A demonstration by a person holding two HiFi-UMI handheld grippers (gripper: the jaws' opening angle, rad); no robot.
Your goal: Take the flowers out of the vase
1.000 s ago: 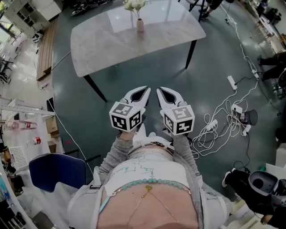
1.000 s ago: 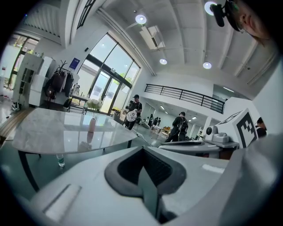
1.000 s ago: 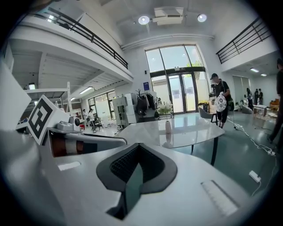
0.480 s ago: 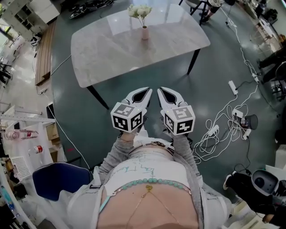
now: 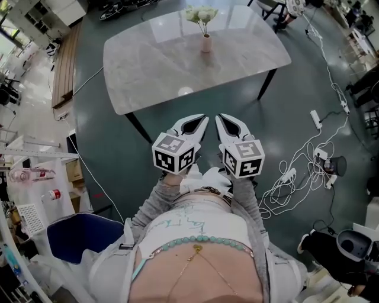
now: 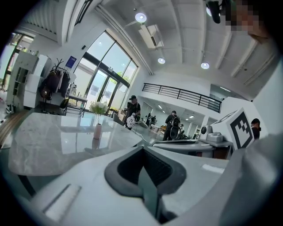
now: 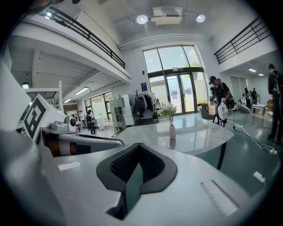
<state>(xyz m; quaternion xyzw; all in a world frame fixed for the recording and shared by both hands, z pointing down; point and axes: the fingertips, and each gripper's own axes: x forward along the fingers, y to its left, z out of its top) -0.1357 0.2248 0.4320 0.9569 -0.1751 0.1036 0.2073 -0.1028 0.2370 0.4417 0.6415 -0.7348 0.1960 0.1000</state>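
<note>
Well, the person stands a little back from the grey marble-topped desk (image 5: 154,65) with black legs, holding both tools low in front of the waist, above the dark green floor (image 5: 118,154). The left hand-held gripper (image 5: 198,122) and the right hand-held gripper (image 5: 224,121) sit side by side, close but not touching, both noses aimed at the desk and short of its near edge. Each carries its white cube with black square markers at the back.

Seen along its own jaws, the left hand-held gripper (image 6: 146,176) has them pressed together on a single seam, with only a dark ribbed hollow between and nothing in it. The right hand-held gripper (image 7: 135,174) looks the same: jaws together, empty.

The small pink ceramic vase (image 5: 205,42) stands upright on the desk, near its far edge and well apart from both tools. The bunch of white flowers (image 5: 199,15) on thin green stems is in it. Both gripper views show the vase (image 6: 97,131) (image 7: 172,132) with the flowers (image 6: 98,107) (image 7: 168,109) above it, and its reflection on the glossy desk top (image 7: 199,132).

Off to the right, tangled white cables (image 5: 296,171) lie on the floor, and a blue chair (image 5: 83,237) stands at the person's left.
</note>
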